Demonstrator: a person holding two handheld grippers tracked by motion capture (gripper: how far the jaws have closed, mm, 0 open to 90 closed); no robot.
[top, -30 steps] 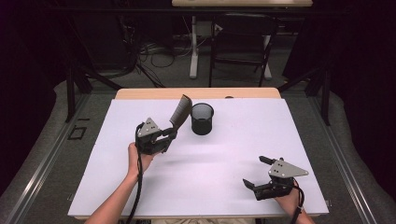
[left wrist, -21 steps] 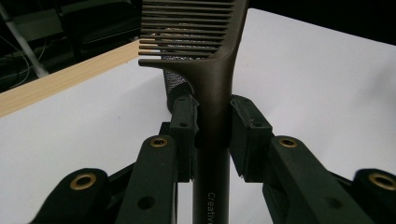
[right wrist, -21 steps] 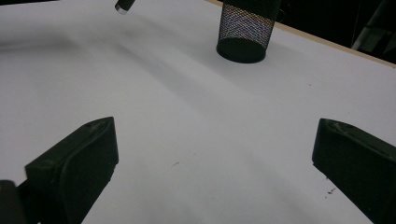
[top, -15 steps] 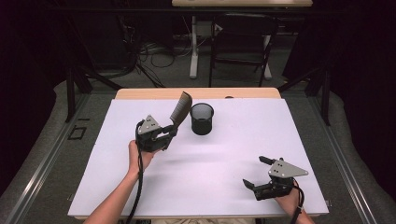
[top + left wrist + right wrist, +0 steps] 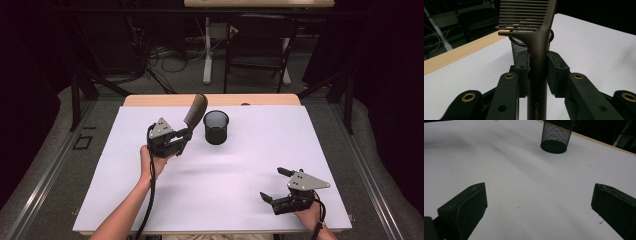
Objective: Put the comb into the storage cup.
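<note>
A brown comb (image 5: 195, 111), long and thin, smooth and a bit shiny, with straight teeth in a neat row along one side. Pinched by its handle between the two black pads of the left gripper (image 5: 184, 136), up in the air just left of the cup. Tilted, teeth end up and toward the far side of the table.

A small round cup (image 5: 216, 127), black, made of wire mesh with tiny holes all over and a solid ring at top and bottom. Standing upright on the far middle of the table. Nothing to be seen inside it from above, just a dark bottom.

A flat white table (image 5: 240, 170), smooth and plain, with a strip of pale wood along its far edge.

The right gripper (image 5: 278, 185) low over the near right corner, well apart from the cup, jaws spread wide with nothing between them.

Up close in the left gripper view: the comb's (image 5: 536, 37) teeth, small white letters on the handle, brass-colored rings on the black arms, and the mesh cup (image 5: 517, 47) peeking out right behind the comb.

In the right gripper view: two blocky black pads (image 5: 467, 205) far apart, tiny dark specks on the white top, and the cup (image 5: 556, 136) far ahead, its mesh sparkling a little.
</note>
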